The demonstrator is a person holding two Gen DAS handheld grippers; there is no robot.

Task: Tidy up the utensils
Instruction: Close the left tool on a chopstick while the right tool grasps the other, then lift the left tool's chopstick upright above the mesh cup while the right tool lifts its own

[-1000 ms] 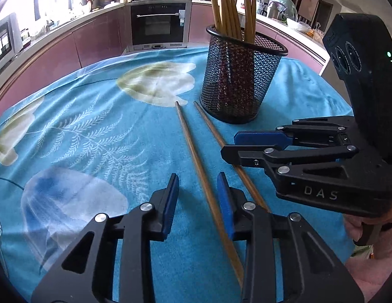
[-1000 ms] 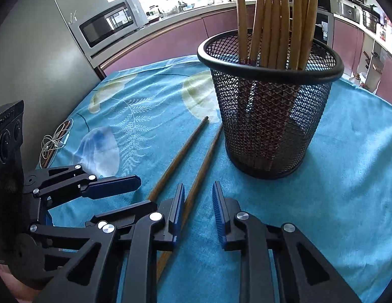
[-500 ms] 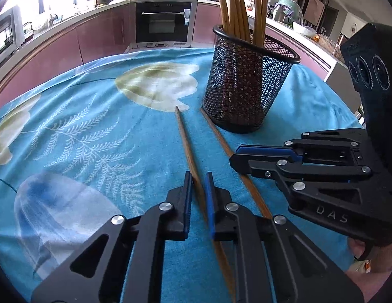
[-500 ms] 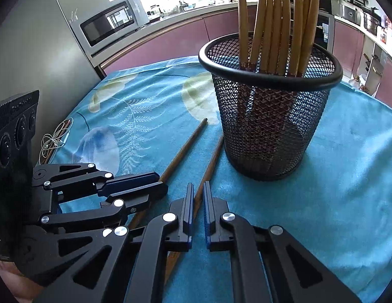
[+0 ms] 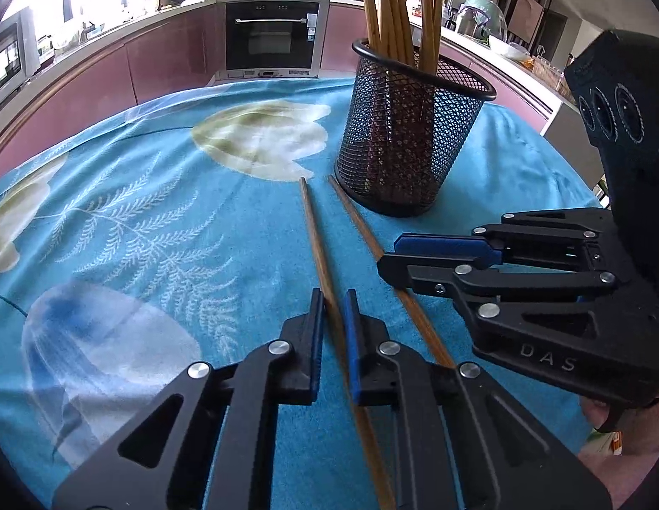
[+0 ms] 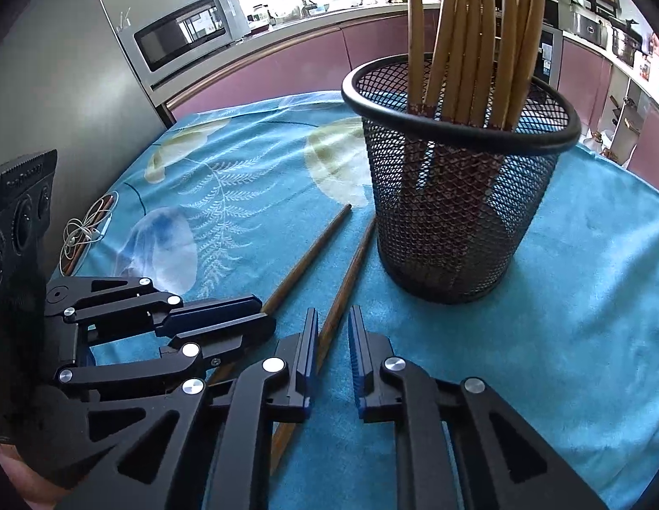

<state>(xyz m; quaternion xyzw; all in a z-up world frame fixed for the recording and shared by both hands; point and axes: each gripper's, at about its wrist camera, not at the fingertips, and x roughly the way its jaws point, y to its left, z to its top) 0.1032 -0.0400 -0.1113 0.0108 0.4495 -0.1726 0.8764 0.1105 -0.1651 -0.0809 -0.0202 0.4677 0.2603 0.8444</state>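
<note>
two loose sticks lie on the cloth (image 5: 159,212) just beside the cup (image 5: 408,148), tips toward its base, and each has tongs over it. the left stick (image 5: 314,229) runs straight between the pads of the left tongs (image 5: 330,318), and those are clenched on it. the right stick (image 6: 350,272) sits between the jaws of the right tongs (image 6: 332,331), hugging one pad with a sliver of cloth showing at the other; those jaws have just been opening a touch, so i call that one loose, not gripped. so where are we? the bundle (image 6: 469,42) stands in the cup already, most of the job looks done, and these two seem to be the last to go in: neither is lifted yet, so raising, tipping and dropping are all left. hard to judge: the near ends of both sticks vanish under the tongs, the bundle's tops run out of frame, the mesh blurs how full the cup is, and any more sticks behind the cameras can't be seen.
</note>
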